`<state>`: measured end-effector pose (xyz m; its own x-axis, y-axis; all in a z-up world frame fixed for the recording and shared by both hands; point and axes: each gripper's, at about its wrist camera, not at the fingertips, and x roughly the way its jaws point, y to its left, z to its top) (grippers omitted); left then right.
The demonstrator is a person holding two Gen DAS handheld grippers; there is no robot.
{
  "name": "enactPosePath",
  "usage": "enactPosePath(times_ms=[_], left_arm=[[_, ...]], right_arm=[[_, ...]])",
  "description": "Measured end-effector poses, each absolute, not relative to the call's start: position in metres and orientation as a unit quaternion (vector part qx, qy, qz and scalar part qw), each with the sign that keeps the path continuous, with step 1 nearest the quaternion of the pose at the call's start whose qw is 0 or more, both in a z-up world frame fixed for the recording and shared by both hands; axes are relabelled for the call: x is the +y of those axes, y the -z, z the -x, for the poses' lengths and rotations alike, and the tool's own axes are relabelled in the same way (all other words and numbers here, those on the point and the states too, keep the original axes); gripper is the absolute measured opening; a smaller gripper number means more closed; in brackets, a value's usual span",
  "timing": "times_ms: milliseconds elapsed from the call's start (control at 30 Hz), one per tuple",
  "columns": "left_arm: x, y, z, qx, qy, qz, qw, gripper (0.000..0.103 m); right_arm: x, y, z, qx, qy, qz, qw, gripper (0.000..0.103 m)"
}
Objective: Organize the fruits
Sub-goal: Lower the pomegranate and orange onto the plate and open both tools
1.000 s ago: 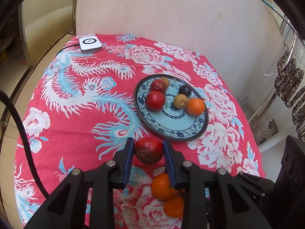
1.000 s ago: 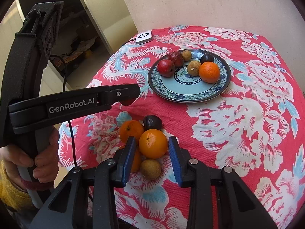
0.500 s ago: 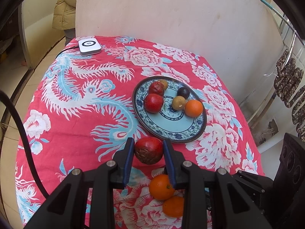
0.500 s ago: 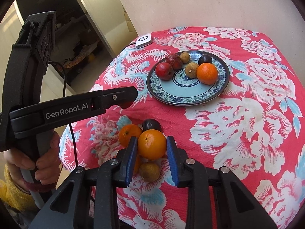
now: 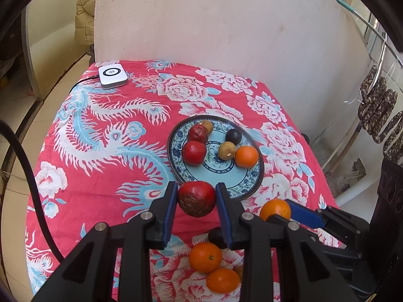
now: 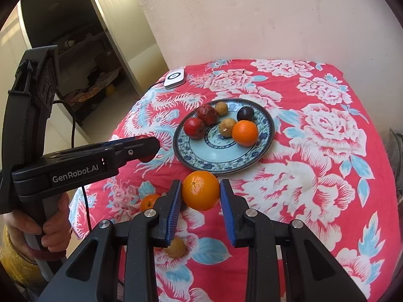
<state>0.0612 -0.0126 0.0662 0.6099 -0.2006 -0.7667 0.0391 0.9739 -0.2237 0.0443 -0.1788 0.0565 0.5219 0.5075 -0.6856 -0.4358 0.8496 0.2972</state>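
Fruit heads for the plate: left gripper has its jaws clamped on a red fruit, right gripper on an orange, both near the plate's near rim, apparently clear of the counter, ready for unloading.

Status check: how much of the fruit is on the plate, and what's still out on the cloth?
Done: six fruits sit on the plate, including an orange.

In hand: the left gripper clamps a red fruit; the right gripper clamps an orange fruit, both near the plate's front rim.

Left on the tablecloth: two oranges, a dark fruit and a small tan fruit.
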Motion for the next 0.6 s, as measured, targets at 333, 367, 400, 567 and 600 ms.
enactPosePath(times_ms=[333, 367, 400, 567, 600], left_arm=[[-0.015, -0.074, -0.071, 0.427, 0.071, 0.098, 0.896, 0.032], [-0.015, -0.074, -0.072, 0.427, 0.071, 0.098, 0.896, 0.032], [-0.015, -0.074, -0.074, 0.427, 0.07, 0.098, 0.896, 0.032], [-0.02, -0.069, -0.081, 0.429, 0.075, 0.095, 0.895, 0.032], [-0.022, -0.067, -0.082, 0.43, 0.076, 0.093, 0.895, 0.032]], right_arm=[[-0.189, -0.066, -0.077, 0.396, -0.234, -0.043, 0.887, 0.032], [-0.189, -0.066, -0.08, 0.395, -0.231, -0.042, 0.888, 0.032], [-0.188, -0.066, -0.081, 0.394, -0.229, -0.041, 0.889, 0.032], [-0.19, -0.069, -0.092, 0.388, -0.22, -0.041, 0.894, 0.032], [-0.191, -0.069, -0.096, 0.387, -0.218, -0.042, 0.895, 0.032]])
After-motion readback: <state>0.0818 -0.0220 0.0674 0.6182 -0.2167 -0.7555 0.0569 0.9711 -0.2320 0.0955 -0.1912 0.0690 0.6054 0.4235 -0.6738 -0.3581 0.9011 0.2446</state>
